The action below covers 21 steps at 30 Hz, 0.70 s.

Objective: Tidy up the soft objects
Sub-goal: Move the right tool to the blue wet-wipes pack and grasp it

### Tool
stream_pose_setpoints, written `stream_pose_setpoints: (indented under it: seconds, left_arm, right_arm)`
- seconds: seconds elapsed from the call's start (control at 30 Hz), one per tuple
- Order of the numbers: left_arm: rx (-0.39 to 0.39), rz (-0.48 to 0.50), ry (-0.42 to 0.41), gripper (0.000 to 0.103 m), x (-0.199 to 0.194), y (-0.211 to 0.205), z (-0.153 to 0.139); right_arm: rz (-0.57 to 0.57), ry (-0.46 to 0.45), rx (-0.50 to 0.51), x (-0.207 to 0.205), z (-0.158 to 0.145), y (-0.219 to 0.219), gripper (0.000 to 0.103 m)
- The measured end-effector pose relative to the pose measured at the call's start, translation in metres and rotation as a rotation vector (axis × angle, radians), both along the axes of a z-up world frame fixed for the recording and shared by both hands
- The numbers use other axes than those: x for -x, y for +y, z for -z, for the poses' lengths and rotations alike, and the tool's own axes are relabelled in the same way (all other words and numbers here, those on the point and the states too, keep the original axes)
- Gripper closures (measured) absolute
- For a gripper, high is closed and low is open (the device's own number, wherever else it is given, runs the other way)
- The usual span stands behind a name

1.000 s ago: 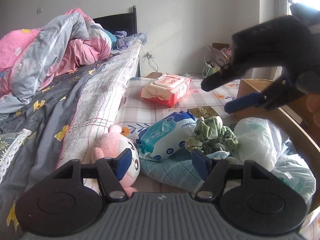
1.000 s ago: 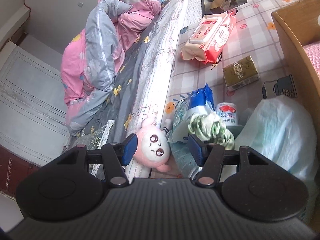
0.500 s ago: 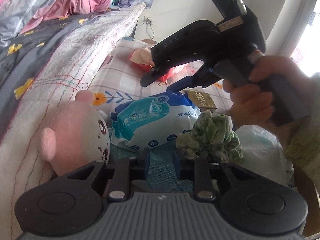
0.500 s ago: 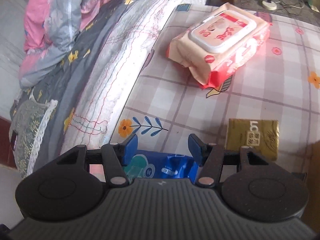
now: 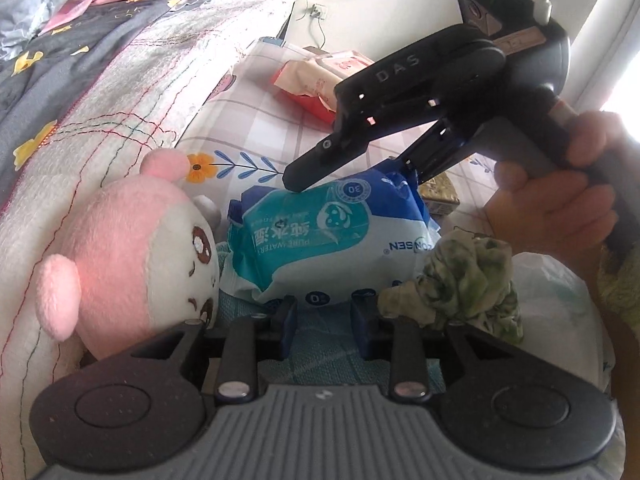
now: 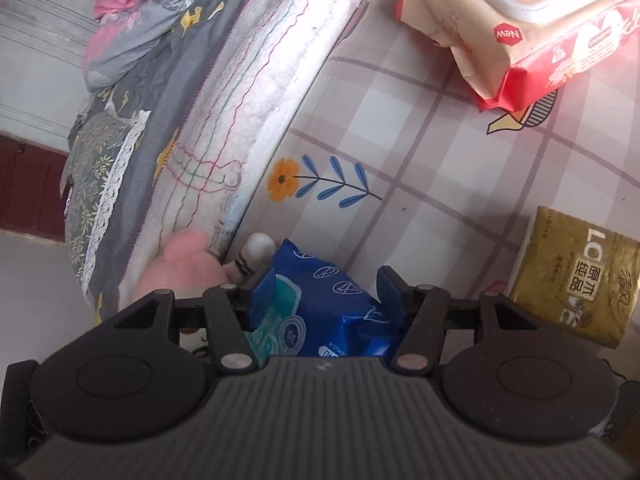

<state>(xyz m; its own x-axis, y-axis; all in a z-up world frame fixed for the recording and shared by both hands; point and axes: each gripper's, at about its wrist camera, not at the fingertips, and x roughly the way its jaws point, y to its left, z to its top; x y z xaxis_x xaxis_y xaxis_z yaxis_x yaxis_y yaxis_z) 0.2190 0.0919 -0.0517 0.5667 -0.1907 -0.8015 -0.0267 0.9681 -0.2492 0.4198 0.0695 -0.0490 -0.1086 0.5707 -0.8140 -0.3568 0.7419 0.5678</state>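
Plush toy [image 5: 132, 252]: pink, just left of left gripper [image 5: 324, 322]
Wipes pack [image 5: 328, 236]: blue, straddled by right gripper [image 6: 326, 294]
Right jaws: apart, not squeezing
Left jaws: narrow, just reopening slightly; teal cloth [image 5: 320, 344] between, grip unclear

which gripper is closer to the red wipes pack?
Right. The right gripper straddles the blue wipes pack, with the red wipes pack just beyond. The left gripper sits farther back, over teal cloth.
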Motion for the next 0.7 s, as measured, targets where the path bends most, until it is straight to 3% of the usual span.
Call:
stream_pose_setpoints:
  seconds: [0.37,0.7]
  left_arm:
    - [-0.016,-0.046,0.000,0.072,-0.009,0.000,-0.005]
    - [-0.025,-0.061,-0.065,0.082,-0.001,0.001,-0.032]
  right_arm:
    - [-0.036,-0.058,0.000,0.015,-0.004,0.001,0.047]
    - [-0.006,-0.140,-0.038,0.023,-0.044,-0.009,0.055]
